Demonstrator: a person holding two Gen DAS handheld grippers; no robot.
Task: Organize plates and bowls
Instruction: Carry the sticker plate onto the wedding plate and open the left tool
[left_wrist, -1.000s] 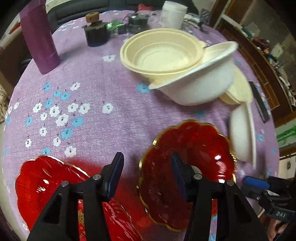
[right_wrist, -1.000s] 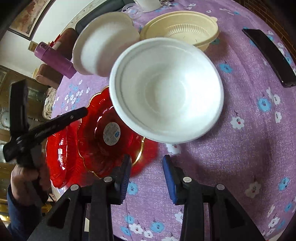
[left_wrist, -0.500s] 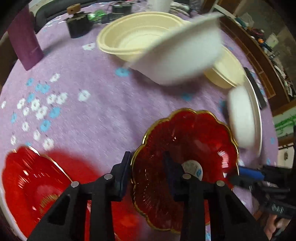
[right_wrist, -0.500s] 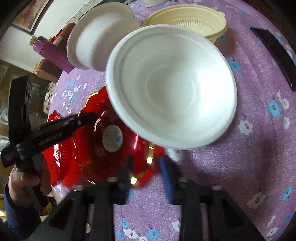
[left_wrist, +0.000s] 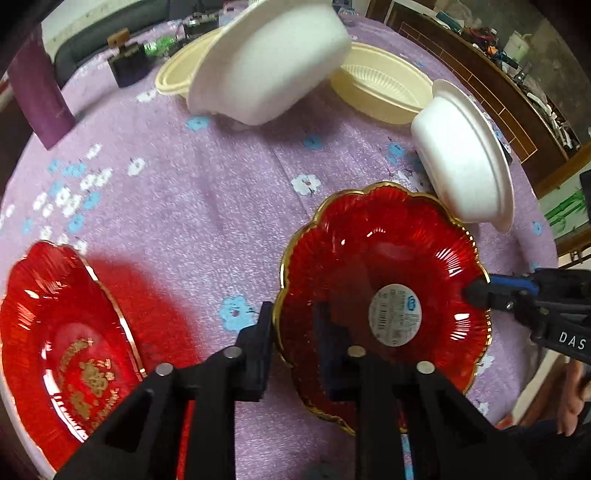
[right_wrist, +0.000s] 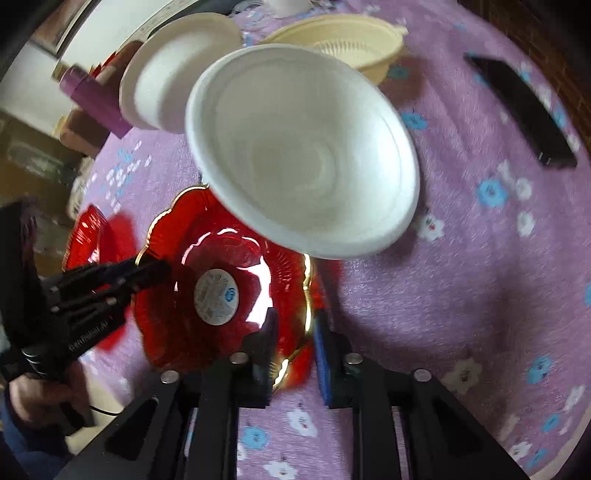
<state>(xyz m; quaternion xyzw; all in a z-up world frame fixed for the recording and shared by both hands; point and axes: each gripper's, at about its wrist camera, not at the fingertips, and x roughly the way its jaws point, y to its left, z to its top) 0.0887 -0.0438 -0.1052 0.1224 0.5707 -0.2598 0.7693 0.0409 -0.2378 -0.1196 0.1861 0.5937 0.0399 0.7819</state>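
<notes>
Your left hand-held gripper (left_wrist: 293, 345) is clamped on the near rim of the scalloped red glass plate with a gold edge (left_wrist: 388, 266), one finger inside the plate and one outside. Your right hand-held gripper (right_wrist: 293, 345) straddles the opposite rim of that plate; whether it is pinching the rim you cannot tell. The plate sits tilted over the purple floral table (left_wrist: 207, 192). A second red plate (left_wrist: 55, 332) lies at the left. Two white foam bowls (right_wrist: 306, 155) (right_wrist: 173, 74) appear above, blurred.
</notes>
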